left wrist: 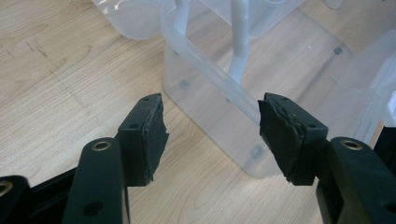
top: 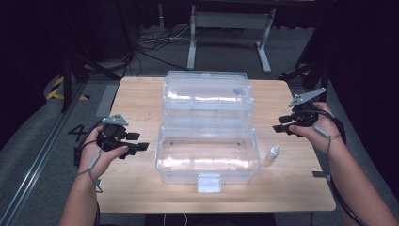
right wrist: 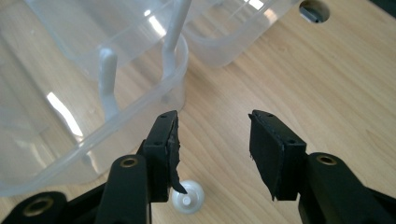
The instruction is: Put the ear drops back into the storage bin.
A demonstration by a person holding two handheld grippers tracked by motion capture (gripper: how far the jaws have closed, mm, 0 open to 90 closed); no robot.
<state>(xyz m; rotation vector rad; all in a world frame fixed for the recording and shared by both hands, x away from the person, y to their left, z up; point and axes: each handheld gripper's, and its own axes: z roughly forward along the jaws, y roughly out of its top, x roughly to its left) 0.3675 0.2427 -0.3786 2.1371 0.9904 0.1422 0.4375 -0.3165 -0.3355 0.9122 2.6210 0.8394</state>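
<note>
A clear plastic box [top: 208, 157] stands open in the middle of the wooden table [top: 141, 99], its upper trays swung back. A small white bottle [top: 273, 153] stands just right of the box; its cap [right wrist: 187, 197] shows beneath my right gripper's jaws. My left gripper [top: 136, 142] hovers left of the box, open and empty, its jaws aimed at the box's near corner [left wrist: 233, 93]. My right gripper [top: 281, 123] is held above the table right of the box, open with nothing between its pads [right wrist: 268, 151].
A white latch [top: 209, 182] sticks out at the box's front edge. Bare wood lies on both sides of the box. Beyond the table stand a white metal frame [top: 230, 28] and cables on the floor.
</note>
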